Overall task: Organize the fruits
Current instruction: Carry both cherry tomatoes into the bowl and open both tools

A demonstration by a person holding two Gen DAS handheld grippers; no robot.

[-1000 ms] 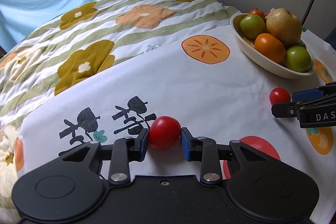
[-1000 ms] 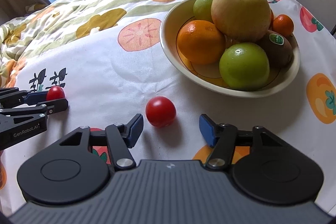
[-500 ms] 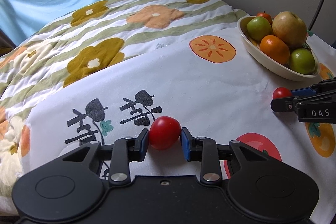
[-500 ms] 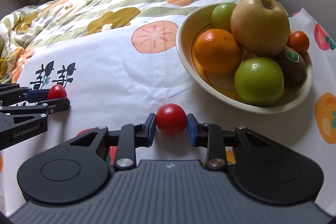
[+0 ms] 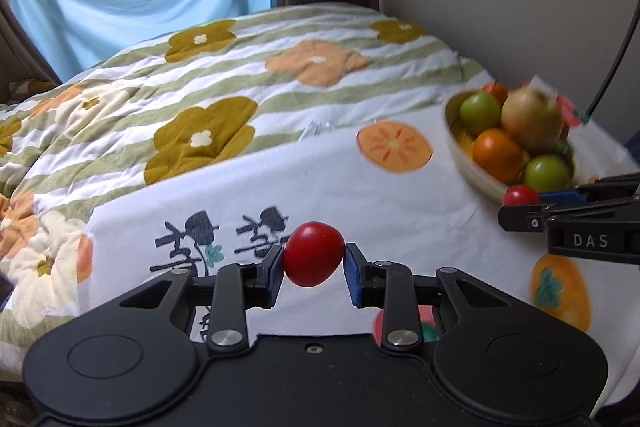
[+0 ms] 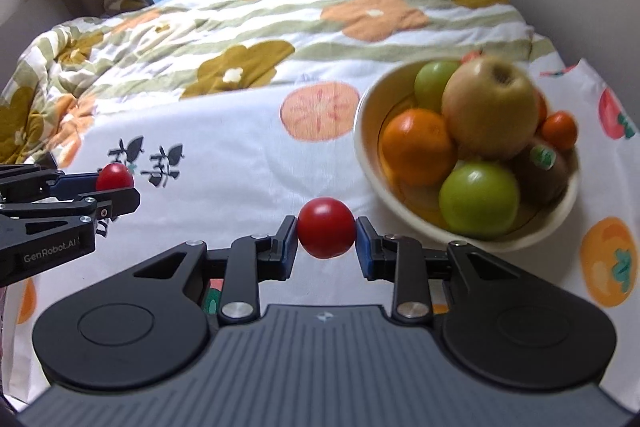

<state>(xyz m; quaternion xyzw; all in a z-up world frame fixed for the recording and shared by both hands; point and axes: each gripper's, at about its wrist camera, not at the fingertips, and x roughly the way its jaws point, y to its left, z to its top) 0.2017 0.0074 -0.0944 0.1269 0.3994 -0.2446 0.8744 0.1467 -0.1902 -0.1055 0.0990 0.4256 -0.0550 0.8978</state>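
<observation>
Each tool grips a red tomato: left tool [image 5: 314,263] holding one tomato [image 5: 314,253], right tool [image 6: 326,243] another [image 6: 326,233], fruit bowl [image 6: 366,151] at two o'clock.

Fruit bowl [image 5: 460,151] blurred; kiwi [image 6: 540,167] partly hidden.

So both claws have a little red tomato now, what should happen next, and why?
Probably carry the right claw and its tomato over the bowl, then let go. Both tomatoes are gripped, and the other fruit already sits there.

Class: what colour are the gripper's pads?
Blue pads, clearest in the right wrist view.
</observation>
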